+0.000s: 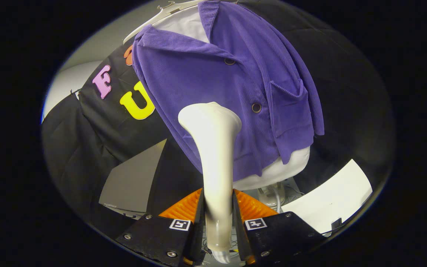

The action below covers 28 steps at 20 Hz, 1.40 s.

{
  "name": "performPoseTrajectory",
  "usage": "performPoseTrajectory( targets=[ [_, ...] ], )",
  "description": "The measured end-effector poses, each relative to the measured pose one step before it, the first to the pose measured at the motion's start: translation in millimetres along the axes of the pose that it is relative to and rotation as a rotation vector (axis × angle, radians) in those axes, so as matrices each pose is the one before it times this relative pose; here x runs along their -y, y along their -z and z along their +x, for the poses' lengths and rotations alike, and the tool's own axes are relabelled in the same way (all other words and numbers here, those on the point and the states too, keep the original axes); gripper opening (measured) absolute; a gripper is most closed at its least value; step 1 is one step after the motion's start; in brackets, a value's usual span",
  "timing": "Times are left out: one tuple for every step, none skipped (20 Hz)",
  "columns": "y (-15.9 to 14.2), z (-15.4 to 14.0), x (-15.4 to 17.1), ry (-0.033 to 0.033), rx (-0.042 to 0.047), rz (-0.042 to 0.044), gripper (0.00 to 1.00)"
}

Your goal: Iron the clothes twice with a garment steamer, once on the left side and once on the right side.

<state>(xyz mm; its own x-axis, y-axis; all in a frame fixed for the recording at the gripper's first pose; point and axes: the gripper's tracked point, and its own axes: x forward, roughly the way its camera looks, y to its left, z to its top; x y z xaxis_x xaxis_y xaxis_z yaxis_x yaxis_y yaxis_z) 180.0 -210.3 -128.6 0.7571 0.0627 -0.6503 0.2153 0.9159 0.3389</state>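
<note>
Two fingers [184,211] of the gripper [218,217] are clamped tight on the garment steamer [215,155], one pressing each side of its slim white handle, and that is a firm hold. The steamer's long axis runs straight ahead from between the fingers, narrow at the grip and flaring into a wide head at the far end. That head points forward and slightly up at the purple corduroy shirt [213,81], and it sits over the lower front of the shirt, just beside the button line; whether it touches the cloth I cannot tell.

Beyond the steamer, the shirt hangs on a white hanger [150,24] over a white torso form [291,163], tilted in this view with the collar up and away. Two dark buttons show, an upper button [229,61] near the collar and a lower button [256,107] just beside the steamer head. A chest pocket [287,107] lies past that lower button, toward the shirt's far side edge. The hem falls close to the steamer's neck, with the white form showing under it.

Around the shirt there is open room: black cloth wall [87,141] off to one side, a grey panel [133,178] low near the fingers, and a white sheet [328,200] on the other side. The form's stand [272,193] sits just ahead of the fingers, beneath the hem.
</note>
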Motion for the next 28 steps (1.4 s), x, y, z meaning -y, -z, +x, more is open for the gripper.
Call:
performPoseTrajectory(
  targets=[
    [10.2,0.81,3.47,0.0089,-0.01651,-0.00454,0.39],
    [11.28,1.7,3.12,0.01027,-0.01263,-0.00217,0.39],
    [8.31,1.99,3.12,0.01006,-0.00149,0.00879,0.39],
    [9.72,3.6,4.06,0.01127,-0.00726,0.00848,0.39],
    [9.08,3.98,4.21,0.01049,-0.0084,0.00689,0.39],
    [10.17,4.52,4.16,0.0098,-0.01141,0.0056,0.39],
    [8.54,4.74,4.87,0.01182,-0.01321,0.00417,0.39],
    [7.13,6.14,4.42,0.01699,-0.0039,0.00698,0.39],
    [8.22,6.89,4.27,0.01759,-0.01059,0.00371,0.39],
    [8.77,6.33,2.89,0.01158,-0.01385,0.0053,0.39],
    [8.22,5.75,1.89,0.00416,-0.01188,0.00743,0.39],
    [10.07,5.72,4.35,0.00128,-0.01849,0.005,0.39],
    [9.21,5.02,2.9,0.00058,-0.01703,0.00492,0.39],
    [9.54,2.29,4.82,0.00047,-0.01389,0.00072,0.39],
    [8.24,2.47,3.47,0.00266,-0.0161,0.00063,0.39],
    [11.94,5.57,3.93,0.00523,-0.01279,0.0028,0.39],
    [7.66,1.43,3.14,0.0078,-0.00924,0.00728,0.39],
    [4.71,0.81,2.64,0.00383,-0.0037,0.00567,0.39],
    [3.68,0.17,2.12,-0.00145,-0.00114,0.0053,0.39],
    [3.59,-3.23,0.83,-0.00503,0.00204,0.00389,0.39],
    [1.65,-6.64,-0.67,-0.01002,0.00818,0.00309,0.39],
    [0.02,-9.95,-3.19,-0.01466,0.0134,0.00369,0.39],
    [-4.42,-9.99,-3.57,-0.01708,0.01635,-0.00069,0.39],
    [-6.01,-13.09,-3.46,-0.01693,0.02073,-0.00386,0.39],
    [-8.97,-13.24,-4.5,-0.01684,0.01711,-0.00973,0.39],
    [-8.5,-16.14,-5.08,-0.0144,0.01783,-0.00475,0.39],
    [-11.94,-15.29,-5.92,-0.0158,0.02428,-0.00067,0.39],
    [-14.67,-16.25,-6.34,-0.01706,0.02673,-0.00658,0.39]
  ],
)
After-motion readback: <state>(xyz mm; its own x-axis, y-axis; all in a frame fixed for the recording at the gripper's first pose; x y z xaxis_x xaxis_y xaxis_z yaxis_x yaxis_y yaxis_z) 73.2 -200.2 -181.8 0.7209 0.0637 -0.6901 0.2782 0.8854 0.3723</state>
